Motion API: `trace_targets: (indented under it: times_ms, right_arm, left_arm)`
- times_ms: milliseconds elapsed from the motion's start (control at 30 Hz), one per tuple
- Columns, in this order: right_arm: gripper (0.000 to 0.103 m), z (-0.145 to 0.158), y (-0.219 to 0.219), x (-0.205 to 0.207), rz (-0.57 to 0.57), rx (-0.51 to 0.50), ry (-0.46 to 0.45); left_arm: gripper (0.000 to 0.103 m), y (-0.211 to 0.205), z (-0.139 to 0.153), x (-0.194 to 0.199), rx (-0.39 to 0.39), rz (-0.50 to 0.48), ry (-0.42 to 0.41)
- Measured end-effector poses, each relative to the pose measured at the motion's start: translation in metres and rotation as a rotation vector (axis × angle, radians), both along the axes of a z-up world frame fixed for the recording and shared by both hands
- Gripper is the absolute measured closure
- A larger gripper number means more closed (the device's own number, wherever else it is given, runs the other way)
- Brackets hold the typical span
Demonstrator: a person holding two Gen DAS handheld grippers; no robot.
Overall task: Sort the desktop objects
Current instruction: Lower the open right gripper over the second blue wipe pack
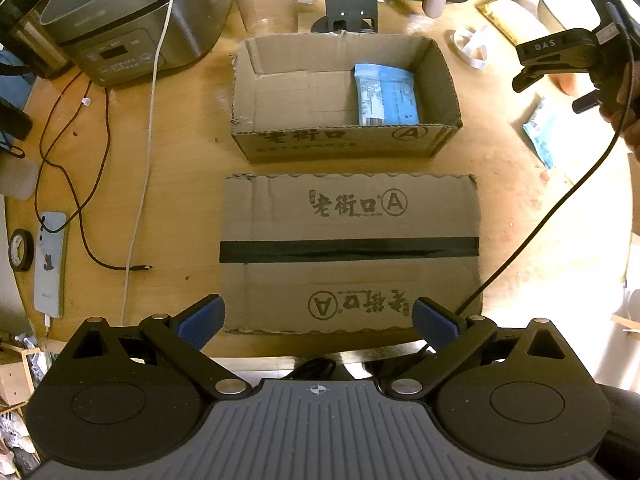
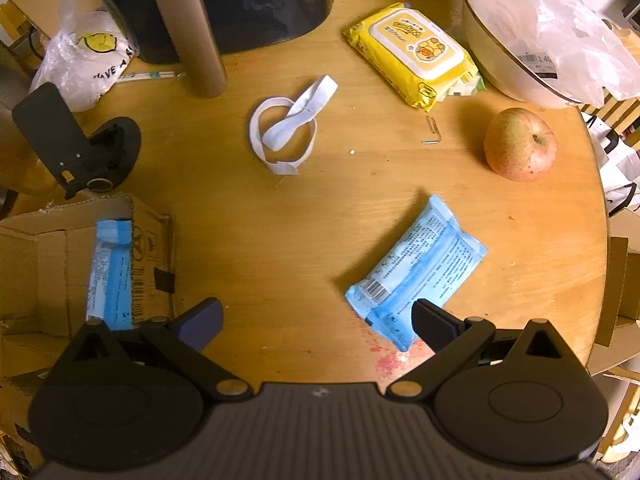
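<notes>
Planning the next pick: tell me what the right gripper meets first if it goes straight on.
Probably the bare wooden table. The right gripper is open; the blue packet lies just right of its line.

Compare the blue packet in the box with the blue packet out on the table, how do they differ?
The boxed packet lies inside the open box, against its right wall; the table packet lies loose on the bare wood. The boxed packet sits square to the box walls; the table packet lies diagonal, partly behind the open right gripper. Both look like the same light blue printed packet.
</notes>
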State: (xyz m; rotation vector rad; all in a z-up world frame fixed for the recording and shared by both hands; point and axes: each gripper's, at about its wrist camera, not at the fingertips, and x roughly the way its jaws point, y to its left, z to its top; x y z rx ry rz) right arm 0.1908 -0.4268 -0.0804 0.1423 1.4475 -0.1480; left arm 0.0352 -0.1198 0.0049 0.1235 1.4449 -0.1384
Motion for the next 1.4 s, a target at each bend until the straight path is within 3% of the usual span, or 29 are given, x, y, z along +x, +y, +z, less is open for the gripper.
trace_targets:
  times_ms: [1400]
  right_arm:
    - [0.0,-0.012,-0.045,-0.008,-0.078,-0.021,0.021]
  left_arm:
    - [0.0,-0.011,-0.002,0.0,0.006,-0.029,0.011]
